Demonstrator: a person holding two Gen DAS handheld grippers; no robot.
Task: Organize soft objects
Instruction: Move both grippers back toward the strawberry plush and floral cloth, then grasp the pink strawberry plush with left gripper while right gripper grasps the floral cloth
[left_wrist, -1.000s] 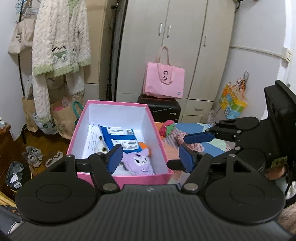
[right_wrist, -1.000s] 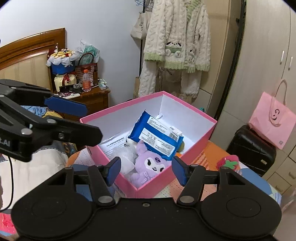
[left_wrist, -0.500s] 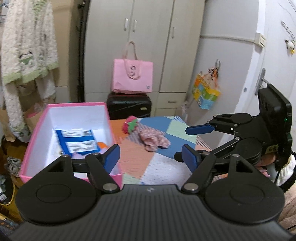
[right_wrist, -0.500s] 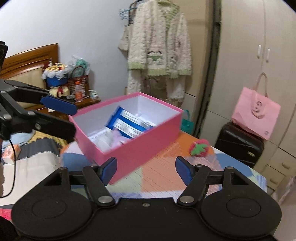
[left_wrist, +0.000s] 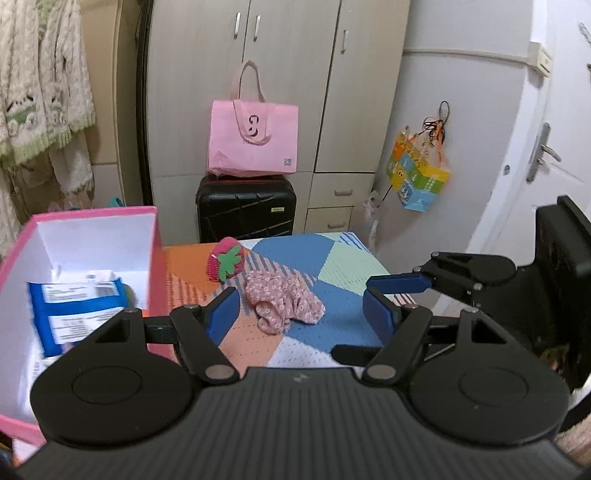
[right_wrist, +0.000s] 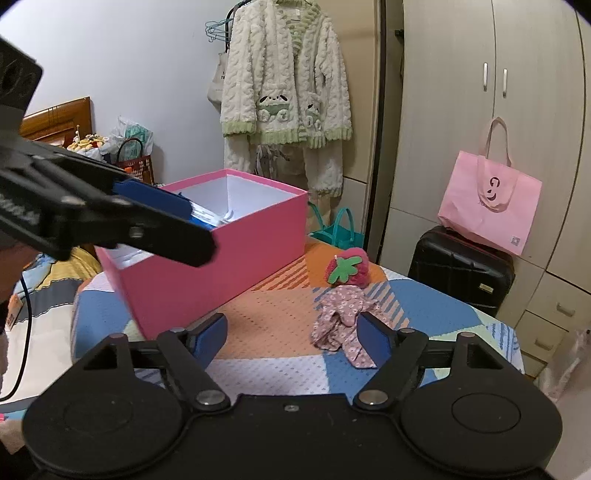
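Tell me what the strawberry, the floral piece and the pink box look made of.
Strawberry: looks like plush or knit, fuzzy red body with a flat felt-like green leaf. Floral piece: thin printed fabric, limp and crumpled. Pink box: probably rigid cardboard, matte pink outside, white inside, straight edges.

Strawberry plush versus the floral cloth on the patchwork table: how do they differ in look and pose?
The strawberry plush is a compact red-pink shape with a green felt leaf; the floral cloth is pale pink with a small flower print. The strawberry plush sits plump and rounded, while the floral cloth lies crumpled and spread low. The strawberry plush is farther from both cameras. Both lie outside the pink box, ungripped.
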